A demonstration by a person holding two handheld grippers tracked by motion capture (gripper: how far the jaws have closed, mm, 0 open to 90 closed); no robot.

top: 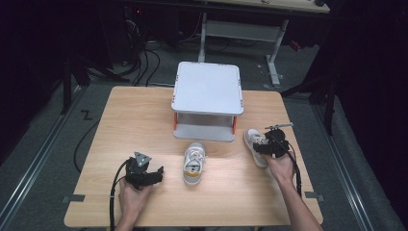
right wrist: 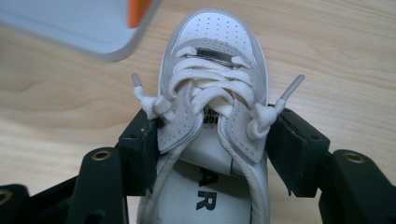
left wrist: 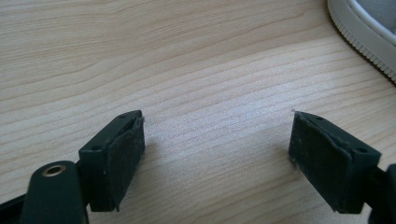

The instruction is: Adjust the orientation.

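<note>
- My right gripper (right wrist: pixel 212 144) has its black jaws on either flank of a white lace-up sneaker (right wrist: pixel 212 93), pads pressing the sides around the tongue opening; the jaws are pinching it.
- In the high view that sneaker (top: pixel 252 144) lies on the light wooden surface (top: pixel 144 125), right of centre, just near-right of the grey two-tier shelf stand with orange posts (top: pixel 208 98).
- My left gripper (left wrist: pixel 217 154) sits low over bare wood at the near left, jaws spread wide with nothing between them.
- A second white sneaker with a tan heel (top: pixel 194 162) lies mid-surface between my grippers, toe pointing at the stand.
</note>
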